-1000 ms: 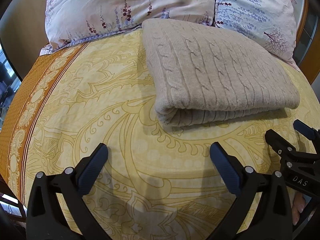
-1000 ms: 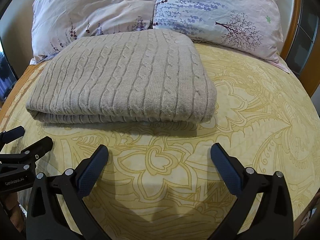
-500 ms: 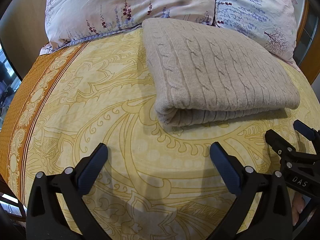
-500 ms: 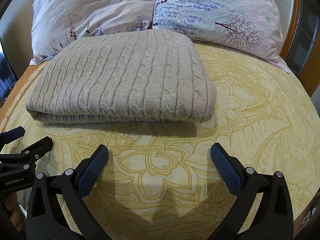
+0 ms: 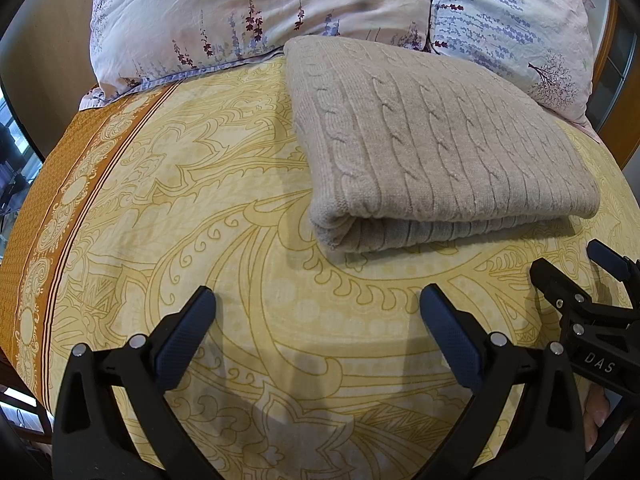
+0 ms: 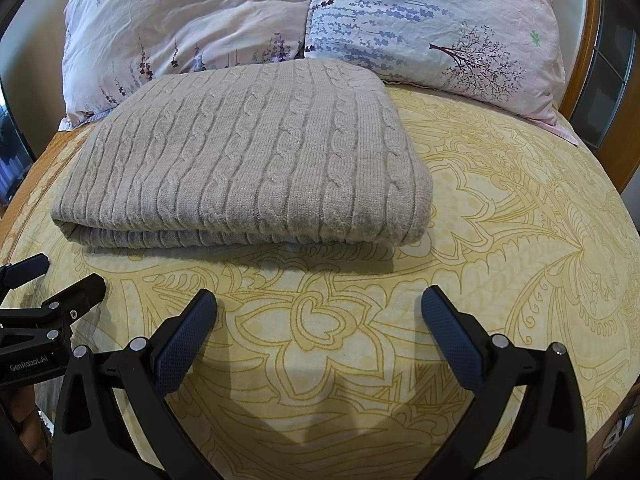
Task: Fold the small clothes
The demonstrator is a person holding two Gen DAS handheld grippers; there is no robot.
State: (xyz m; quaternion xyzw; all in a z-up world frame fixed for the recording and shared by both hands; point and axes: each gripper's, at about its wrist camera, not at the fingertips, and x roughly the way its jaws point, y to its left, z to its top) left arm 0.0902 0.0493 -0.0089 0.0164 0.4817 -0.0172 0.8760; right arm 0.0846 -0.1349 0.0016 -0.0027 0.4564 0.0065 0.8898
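Note:
A beige cable-knit sweater [image 5: 432, 144] lies folded in a neat rectangle on the yellow patterned bed cover [image 5: 208, 208]; it also shows in the right wrist view [image 6: 248, 168]. My left gripper [image 5: 318, 320] is open and empty, held above the cover in front of the sweater's left end. My right gripper [image 6: 318, 320] is open and empty, in front of the sweater's right end. Each gripper appears at the edge of the other's view: the right one [image 5: 576, 280] and the left one [image 6: 52, 284].
Two floral pillows [image 6: 192, 24] [image 6: 440, 20] lie behind the sweater against a wooden headboard [image 6: 592, 60]. An orange border [image 5: 40, 216] marks the cover's left edge, where the bed drops off. Bare cover [image 6: 520, 220] lies right of the sweater.

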